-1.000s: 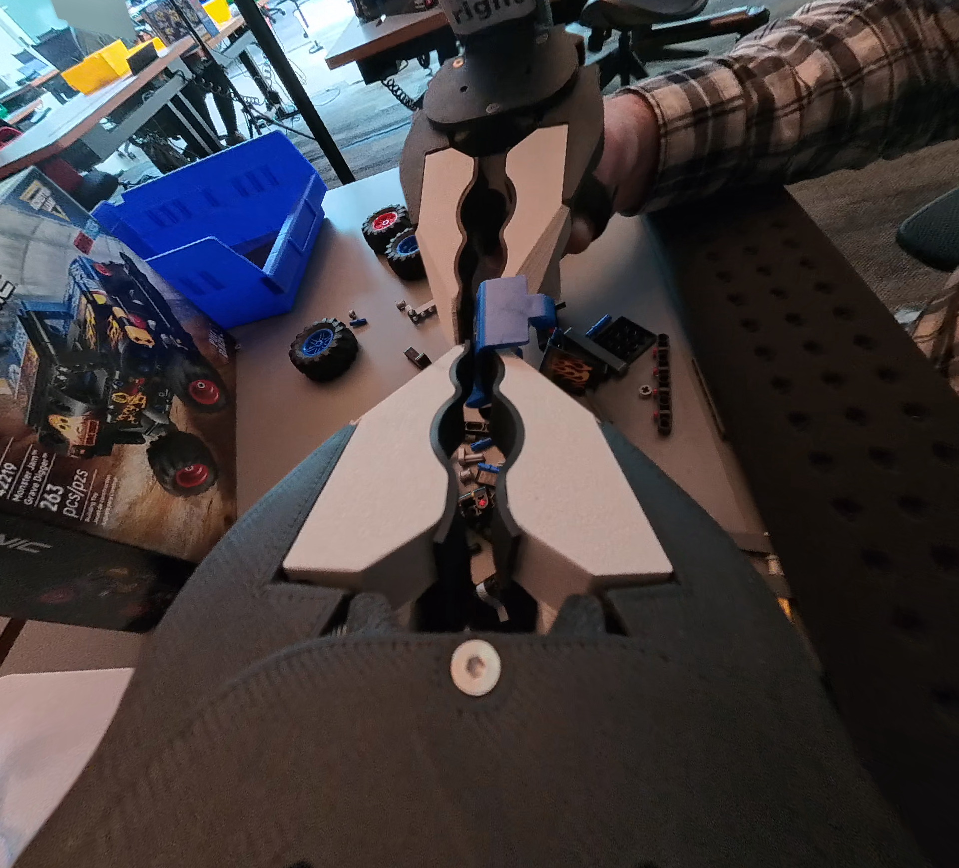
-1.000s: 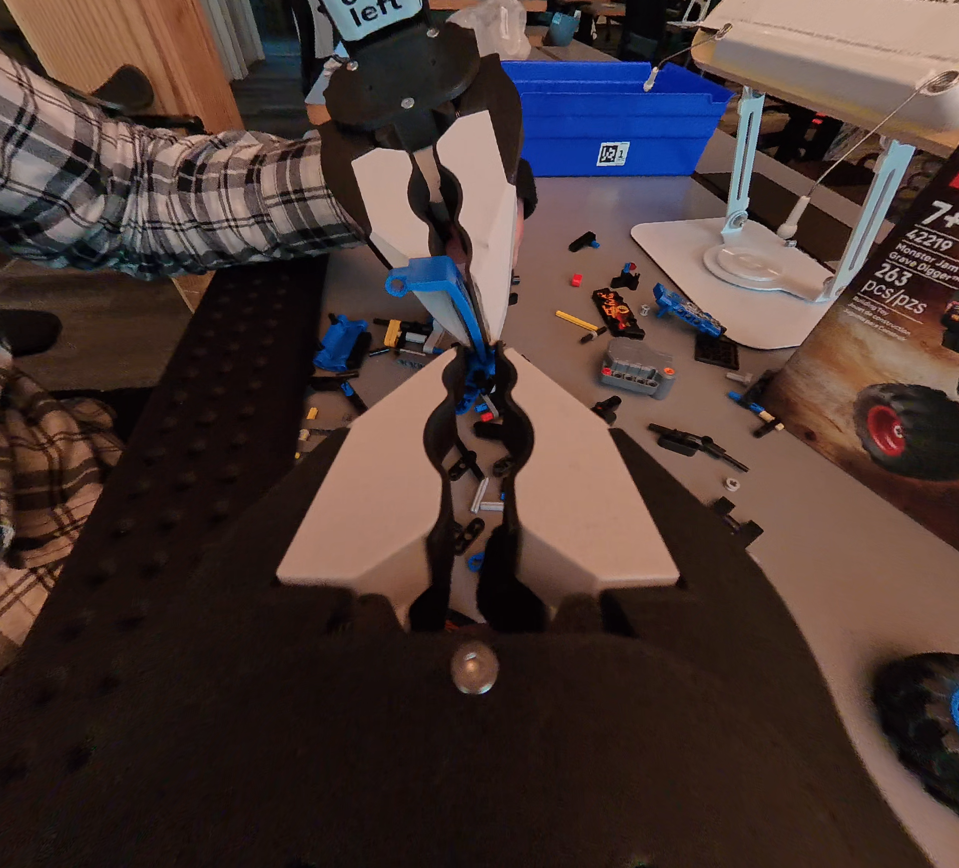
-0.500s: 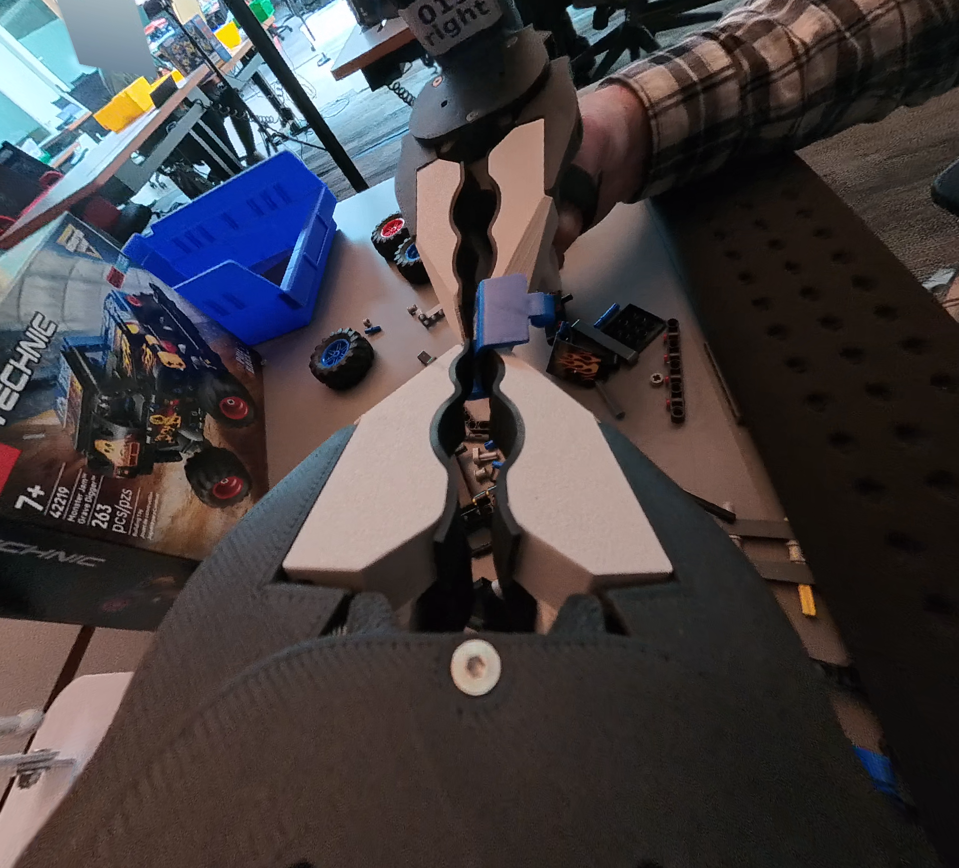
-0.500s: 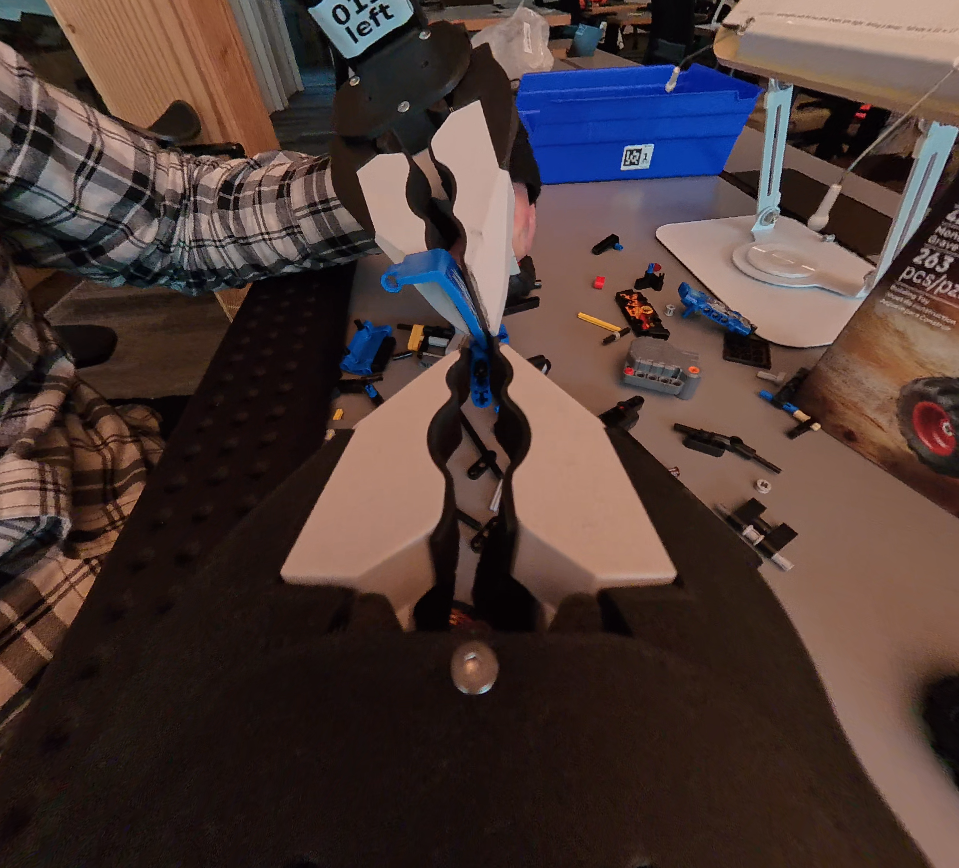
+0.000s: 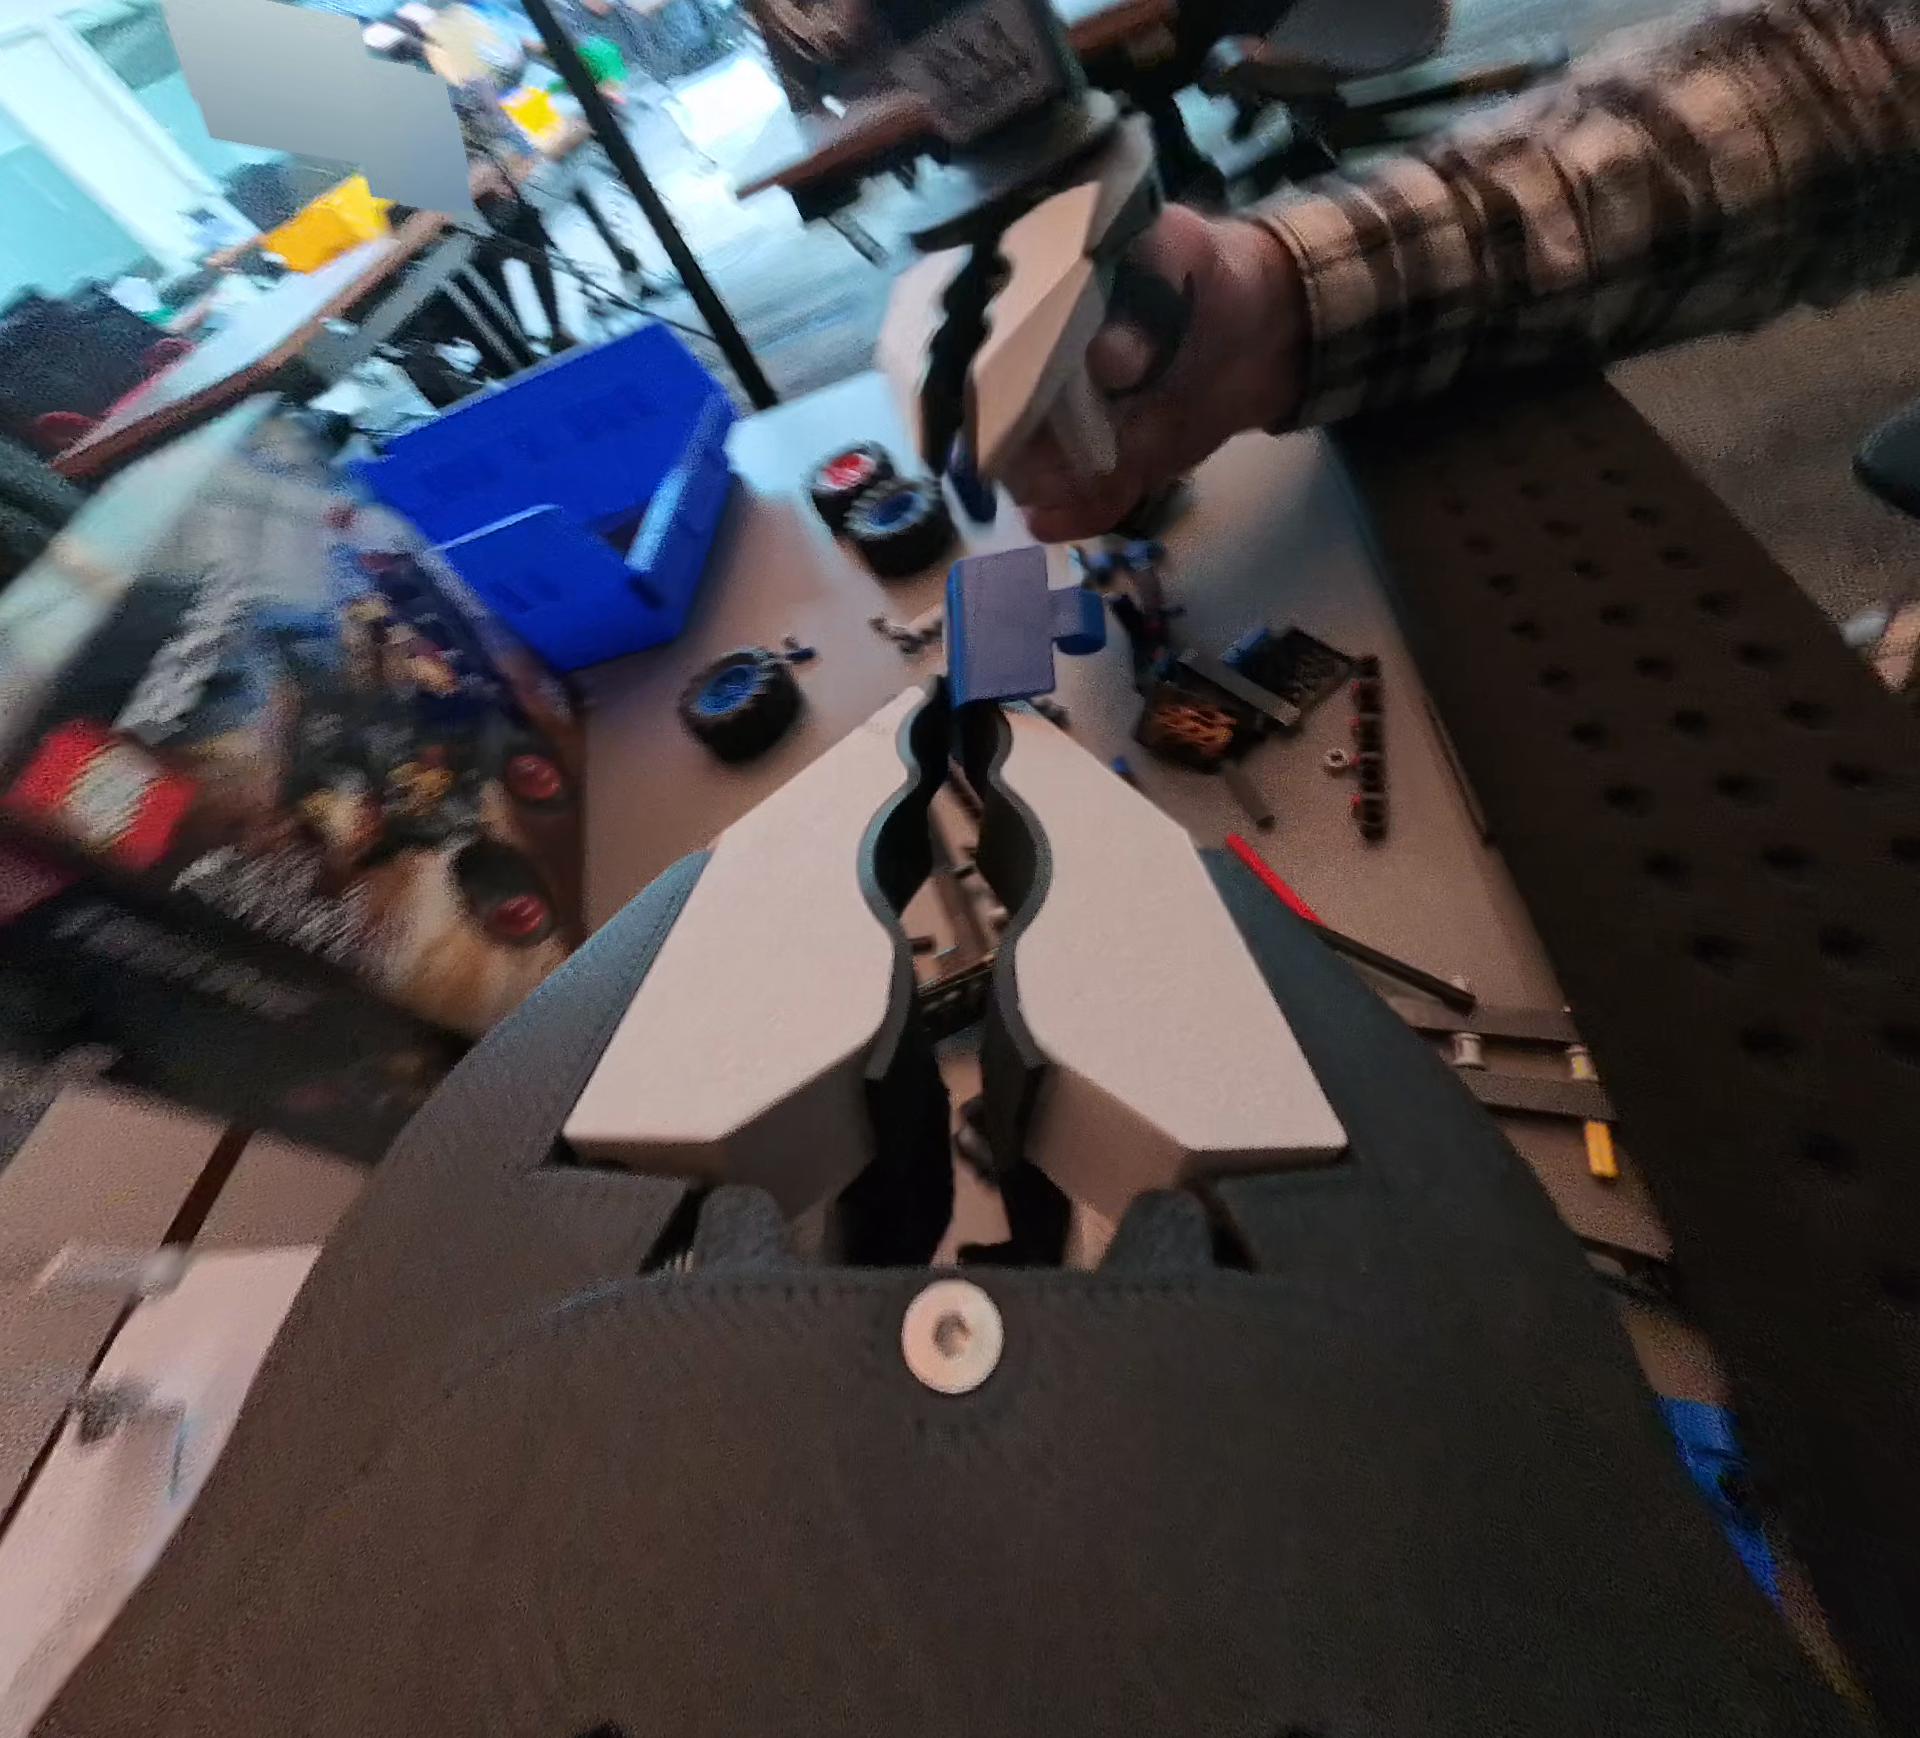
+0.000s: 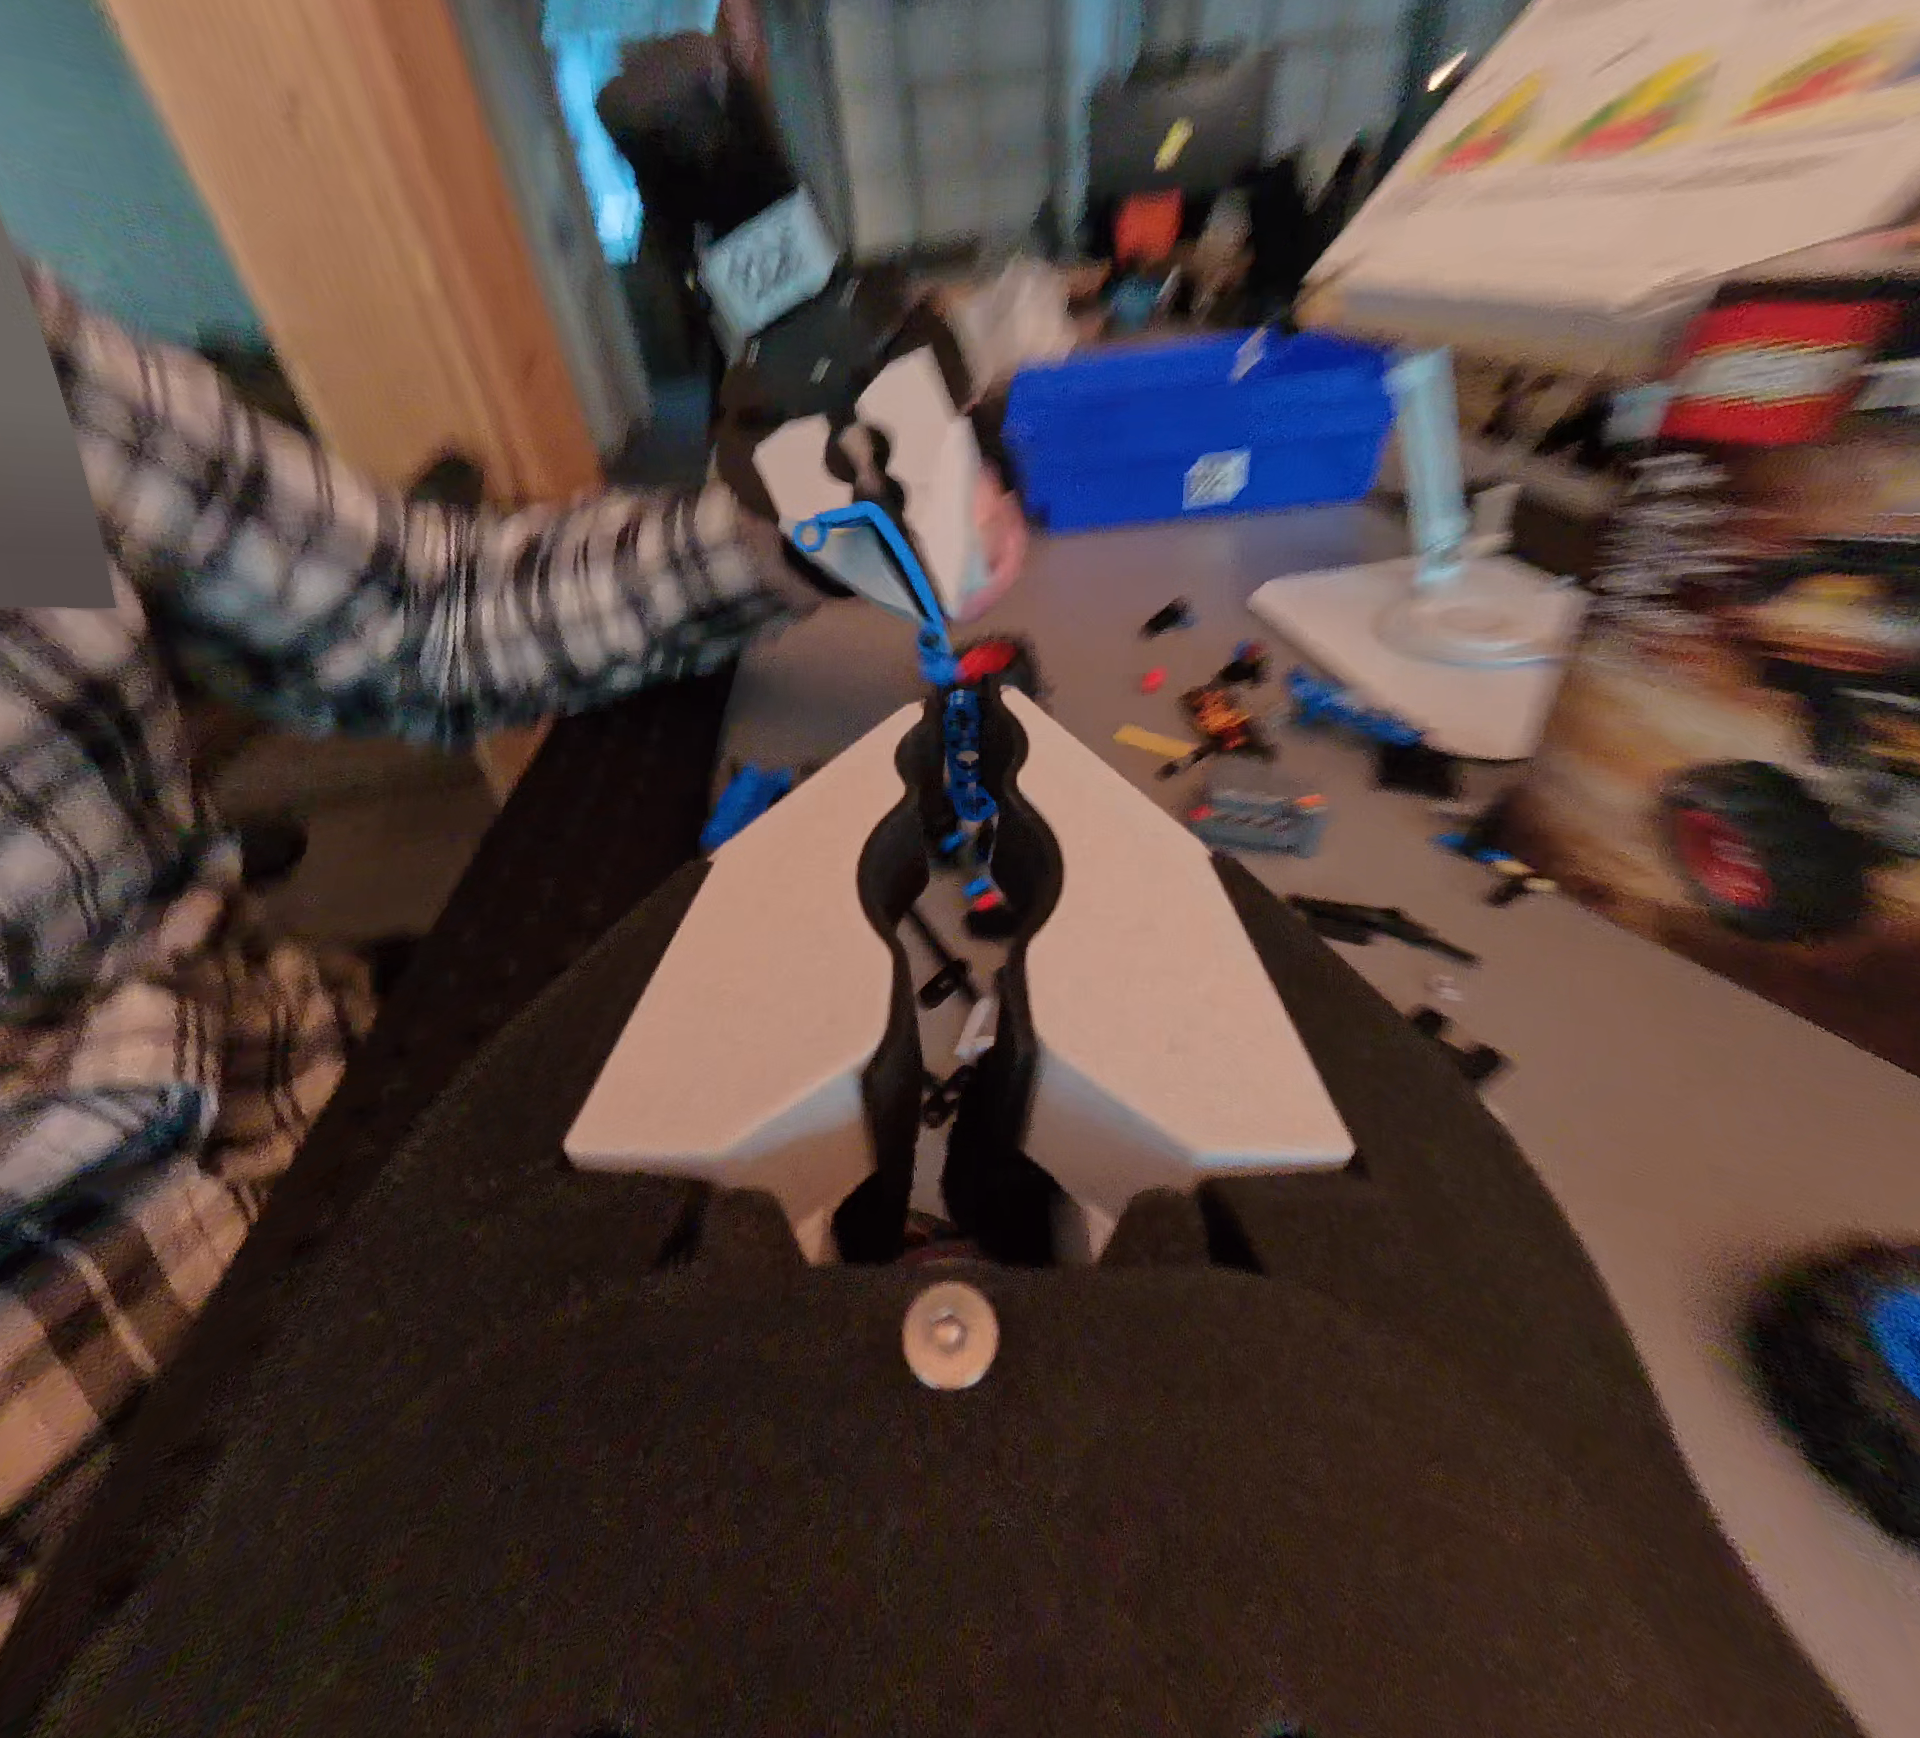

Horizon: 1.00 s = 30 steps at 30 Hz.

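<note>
My left gripper (image 5: 951, 717) is shut on a blue panel piece (image 5: 997, 628) that sticks up past its tips. My right gripper (image 6: 961, 701) is shut on a thin blue beam with holes (image 6: 961, 753). The two grippers face each other above the grey table (image 5: 665, 784). In the left wrist view the right gripper (image 5: 961, 452) is farther off, with a gap between its blue beam (image 5: 966, 483) and the panel. In the right wrist view the left gripper (image 6: 920, 576) holds the panel (image 6: 868, 561) just beyond my beam's tip. Both views are blurred.
A blue bin (image 5: 561, 493) stands at the back of the table. Black wheels (image 5: 743, 701) and several small loose parts (image 5: 1195, 722) lie around. A printed toy box (image 5: 260, 753) is at one side, a white stand base (image 6: 1423, 649) near it, a black perforated mat (image 5: 1714, 753) opposite. Some 6 cm of space lies between my two pairs of fingers.
The two grippers were tip to tip with the blue pieces together. They have drawn apart, each keeping its own piece. Both views have blurred with motion.
</note>
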Motion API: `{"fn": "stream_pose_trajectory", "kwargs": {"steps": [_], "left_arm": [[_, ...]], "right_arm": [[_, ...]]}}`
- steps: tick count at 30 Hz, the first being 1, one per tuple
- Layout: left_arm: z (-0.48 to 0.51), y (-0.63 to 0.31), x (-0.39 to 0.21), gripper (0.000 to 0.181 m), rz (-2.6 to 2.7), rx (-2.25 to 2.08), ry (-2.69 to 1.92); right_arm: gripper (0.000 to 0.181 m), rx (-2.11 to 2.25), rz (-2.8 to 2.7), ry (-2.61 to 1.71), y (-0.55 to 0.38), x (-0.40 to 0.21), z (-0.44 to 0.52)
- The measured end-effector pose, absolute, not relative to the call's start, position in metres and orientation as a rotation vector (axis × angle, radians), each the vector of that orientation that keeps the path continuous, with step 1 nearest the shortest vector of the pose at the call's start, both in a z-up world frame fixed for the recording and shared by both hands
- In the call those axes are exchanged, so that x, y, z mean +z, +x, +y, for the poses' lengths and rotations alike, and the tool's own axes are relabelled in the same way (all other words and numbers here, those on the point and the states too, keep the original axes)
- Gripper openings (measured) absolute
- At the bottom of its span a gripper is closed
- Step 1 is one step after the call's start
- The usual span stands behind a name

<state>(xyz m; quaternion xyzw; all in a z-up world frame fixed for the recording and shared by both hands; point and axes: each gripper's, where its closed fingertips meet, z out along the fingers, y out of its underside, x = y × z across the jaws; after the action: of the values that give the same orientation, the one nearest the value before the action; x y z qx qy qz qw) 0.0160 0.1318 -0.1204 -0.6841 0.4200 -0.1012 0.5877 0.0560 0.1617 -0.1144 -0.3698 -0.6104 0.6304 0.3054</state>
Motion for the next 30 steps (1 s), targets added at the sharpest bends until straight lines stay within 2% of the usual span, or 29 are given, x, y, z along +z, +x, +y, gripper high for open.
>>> {"fn": "stream_pose_trajectory", "kwargs": {"steps": [2, 6, 10, 14, 20, 22, 26, 30], "left_arm": [[0.127, -0.008, -0.097, 0.0, 0.865, -0.276, -1.546], [0.136, 0.014, -0.134, 0.0, 0.96, -0.314, -1.653], [0.139, 0.001, -0.13, 0.0, 0.843, -0.452, -1.664], [0.141, 0.007, -0.143, 0.0, 0.828, -0.547, -1.711], [0.144, 0.02, -0.147, 0.0, 0.804, -0.642, -1.737], [0.144, 0.025, -0.148, 0.0, 0.805, -0.664, -1.742], [0.145, 0.032, -0.15, 0.0, 0.8, -0.702, -1.757], [0.145, 0.033, -0.144, 0.0, 0.79, -0.714, -1.74]], "right_arm": [[0.004, 1.683, -1.513, -1.004, 0.068, -0.106, 0.187], [0.005, 1.427, -1.943, -1.058, 0.043, -0.169, 0.146], [0.006, 1.429, -2.003, -1.133, 0.043, -0.187, 0.142], [0.023, 1.291, -2.072, -1.159, 0.043, -0.204, 0.141], [0.026, 1.317, -1.88, -1.114, 0.03, -0.165, 0.154], [0.023, 1.361, -1.84, -1.105, 0.025, -0.154, 0.152], [0.003, 1.435, -1.839, -1.08, 0.023, -0.148, 0.144], [0.004, 1.562, -1.796, -1.075, 0.027, -0.138, 0.142]]}}
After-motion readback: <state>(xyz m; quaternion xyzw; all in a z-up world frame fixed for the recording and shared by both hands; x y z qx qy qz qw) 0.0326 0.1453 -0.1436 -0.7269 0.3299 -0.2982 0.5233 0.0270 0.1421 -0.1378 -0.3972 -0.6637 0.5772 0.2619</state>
